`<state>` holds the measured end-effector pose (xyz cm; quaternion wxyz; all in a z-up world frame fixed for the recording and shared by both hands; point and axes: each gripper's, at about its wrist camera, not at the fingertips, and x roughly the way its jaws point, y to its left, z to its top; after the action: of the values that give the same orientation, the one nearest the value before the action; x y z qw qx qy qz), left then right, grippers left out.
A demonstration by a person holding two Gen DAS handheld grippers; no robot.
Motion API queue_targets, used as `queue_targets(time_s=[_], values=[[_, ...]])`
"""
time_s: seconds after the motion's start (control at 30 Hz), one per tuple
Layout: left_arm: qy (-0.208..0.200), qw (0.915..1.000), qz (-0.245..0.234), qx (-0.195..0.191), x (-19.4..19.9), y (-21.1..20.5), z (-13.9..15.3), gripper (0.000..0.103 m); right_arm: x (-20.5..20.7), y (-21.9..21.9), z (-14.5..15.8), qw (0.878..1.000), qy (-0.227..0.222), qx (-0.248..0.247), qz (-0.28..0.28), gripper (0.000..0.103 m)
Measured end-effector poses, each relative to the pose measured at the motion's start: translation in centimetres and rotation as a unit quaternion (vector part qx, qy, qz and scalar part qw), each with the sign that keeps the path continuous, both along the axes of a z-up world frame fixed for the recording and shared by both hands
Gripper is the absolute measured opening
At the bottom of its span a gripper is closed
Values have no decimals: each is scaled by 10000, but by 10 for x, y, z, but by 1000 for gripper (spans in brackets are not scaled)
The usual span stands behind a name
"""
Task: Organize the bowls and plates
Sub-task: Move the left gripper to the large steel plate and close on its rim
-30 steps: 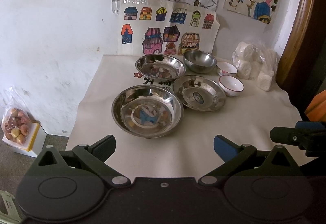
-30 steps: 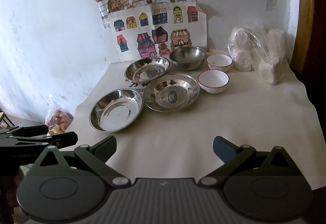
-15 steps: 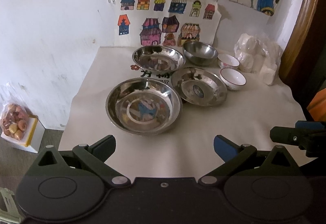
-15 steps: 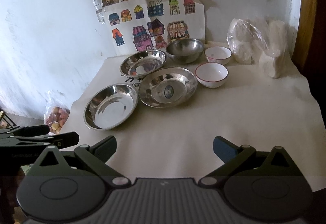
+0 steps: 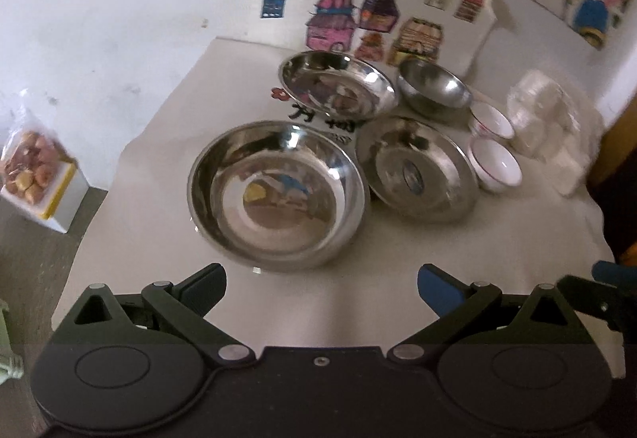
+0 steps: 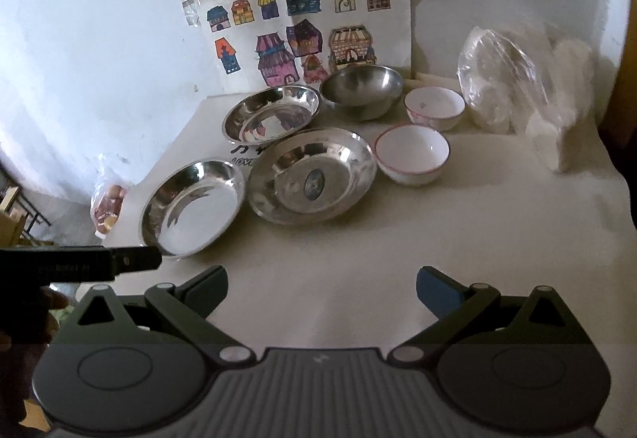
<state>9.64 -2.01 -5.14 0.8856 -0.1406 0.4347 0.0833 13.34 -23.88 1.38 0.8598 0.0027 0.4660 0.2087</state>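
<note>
Steel plate (image 5: 276, 195) looming closer under left gripper (image 5: 321, 285), jaws wide, empty; right gripper (image 6: 321, 285) likewise; cream-covered table (image 6: 458, 239), drawings-hung wall (image 6: 79, 40).

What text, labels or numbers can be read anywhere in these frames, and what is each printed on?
Black characters on the table cover, behind the nearest steel plate: partly hidden and blurred, not readable.
Small print on the side of the left gripper in the right wrist view: too blurred to read.
Oval sticker in the middle steel plate: unreadable.
House drawings sheet on the wall: no readable words.
</note>
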Motion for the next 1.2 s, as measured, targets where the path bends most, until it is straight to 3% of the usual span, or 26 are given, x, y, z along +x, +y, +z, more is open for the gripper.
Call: queue_targets(time_s=[0.37,0.63,0.83,1.2], values=[[334,9950,934,122,35,-7,3,102,62,-21,-12,9971,277,145,692,103],[653,9897,1224,341,40,26,1,102,76,0,-25,9941,502,275,921,103],[778,9916,949,403,66,64,-2,102,83,23,-31,9959,557,287,655,103],[560,9950,-316,762,155,111,-2,102,110,72,-43,9988,295,300,-268,103]])
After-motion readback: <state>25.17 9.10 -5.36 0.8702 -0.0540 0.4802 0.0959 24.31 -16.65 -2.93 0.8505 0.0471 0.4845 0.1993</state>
